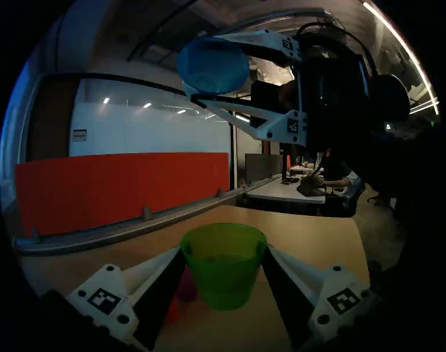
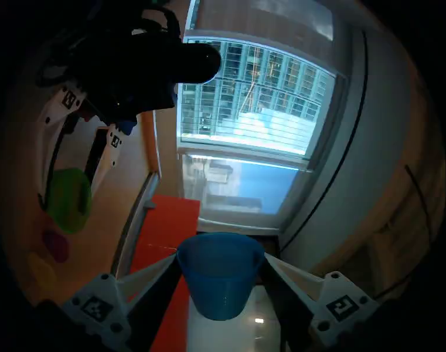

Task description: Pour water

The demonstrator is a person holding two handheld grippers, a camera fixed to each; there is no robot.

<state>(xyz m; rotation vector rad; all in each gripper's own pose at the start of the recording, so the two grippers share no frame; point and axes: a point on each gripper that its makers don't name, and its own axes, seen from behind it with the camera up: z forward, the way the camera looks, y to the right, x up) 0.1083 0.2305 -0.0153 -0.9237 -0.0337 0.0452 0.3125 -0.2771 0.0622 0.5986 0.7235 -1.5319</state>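
Observation:
In the left gripper view a green cup (image 1: 224, 271) stands upright just above the wooden table (image 1: 316, 240), and my left gripper (image 1: 223, 276) is shut on it. High above it hangs a blue cup (image 1: 213, 66), tipped on its side with its mouth turned toward me, held in my right gripper (image 1: 220, 73). In the right gripper view the blue cup (image 2: 221, 274) sits between the two fingers of my right gripper (image 2: 221, 281), which press on its sides. That view is rolled over: the green cup (image 2: 68, 199) and my left gripper (image 2: 76, 176) appear at its left.
An orange divider panel (image 1: 117, 185) and a grey rail (image 1: 135, 220) run along the table's far edge. A pink cup (image 1: 187, 287) and an orange one (image 1: 173, 311) lie on the table left of the green cup. Desks with a seated person (image 1: 334, 176) stand farther back.

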